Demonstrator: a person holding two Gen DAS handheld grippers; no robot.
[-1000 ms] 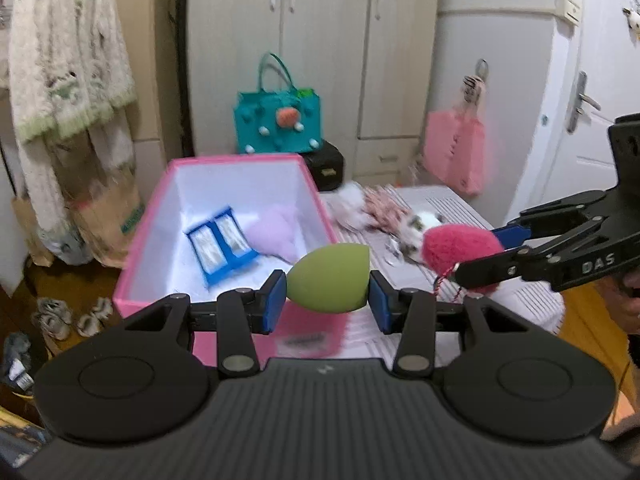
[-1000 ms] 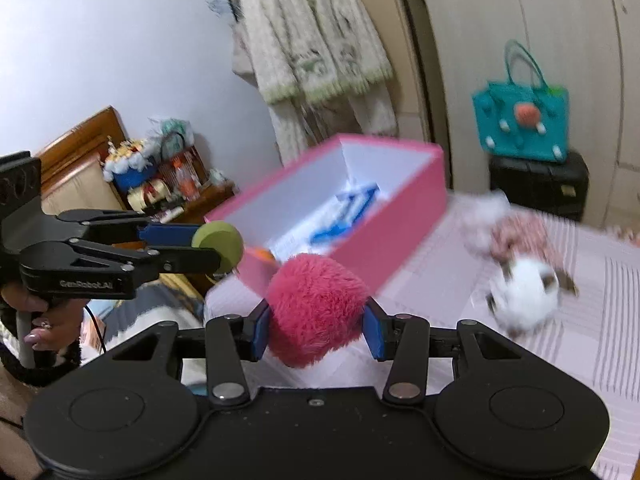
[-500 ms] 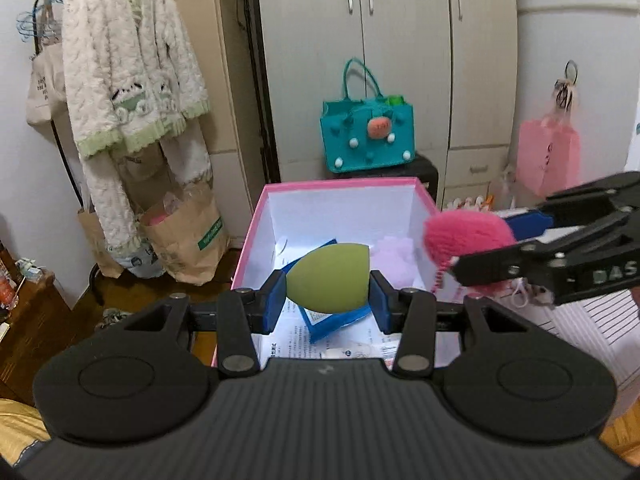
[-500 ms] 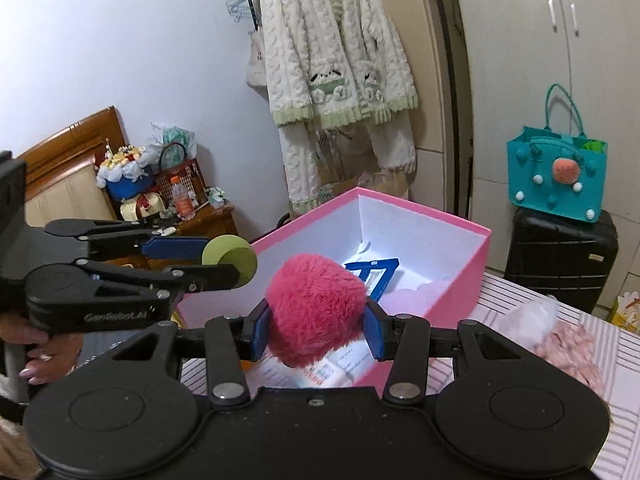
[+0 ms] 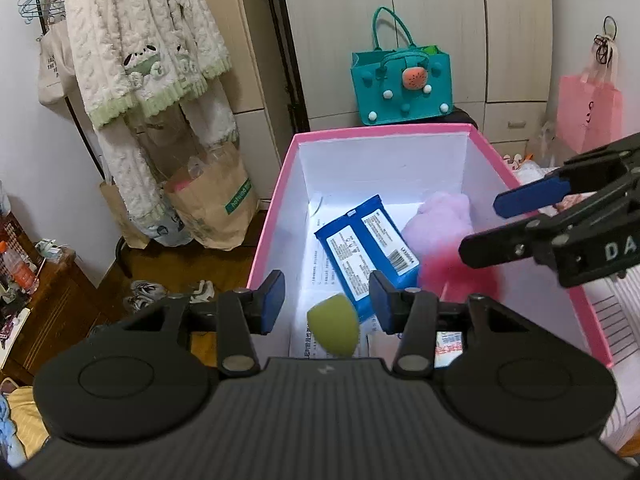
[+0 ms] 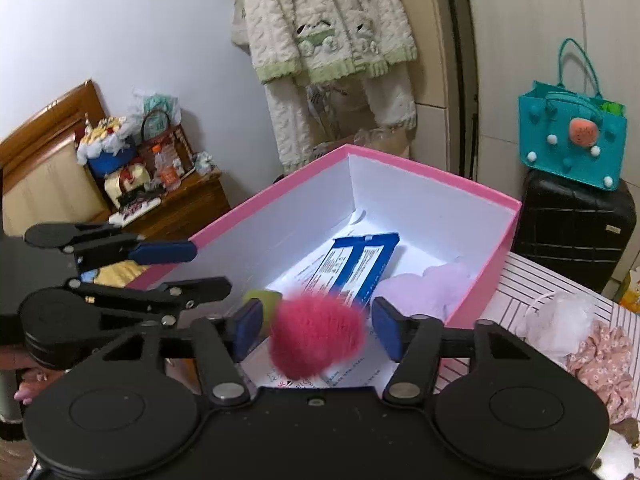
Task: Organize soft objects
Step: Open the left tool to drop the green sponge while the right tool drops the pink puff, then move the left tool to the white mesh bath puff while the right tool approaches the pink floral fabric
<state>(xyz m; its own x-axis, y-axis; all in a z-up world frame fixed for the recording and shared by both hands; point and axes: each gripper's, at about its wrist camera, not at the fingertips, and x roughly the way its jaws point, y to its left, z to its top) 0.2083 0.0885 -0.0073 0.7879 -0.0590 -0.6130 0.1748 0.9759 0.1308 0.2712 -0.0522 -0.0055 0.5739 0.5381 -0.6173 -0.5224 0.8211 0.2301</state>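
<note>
A pink box (image 5: 276, 208) with a white inside stands below both grippers; it also shows in the right wrist view (image 6: 424, 170). My left gripper (image 5: 327, 301) is open, and a green egg-shaped sponge (image 5: 333, 330) is free of its pads, inside the box. My right gripper (image 6: 314, 328) is open, and a blurred red fluffy pompom (image 6: 317, 334) is loose between its pads over the box; the pompom also shows in the left wrist view (image 5: 452, 276). A blue packet (image 5: 366, 248) and a lilac soft toy (image 5: 444, 224) lie in the box.
A white plush, a clear bag (image 6: 560, 320) and a floral pink scrunchie (image 6: 604, 360) lie on the striped surface right of the box. A teal bag (image 5: 402, 84) sits on a black suitcase (image 6: 572, 224) behind. A coat hangs at the left, a wooden nightstand (image 6: 176, 208) beside it.
Both grippers opened over the box. The green sponge dropped from the left gripper and the red pompom left the right gripper's pads. Both grippers moved closer over the box.
</note>
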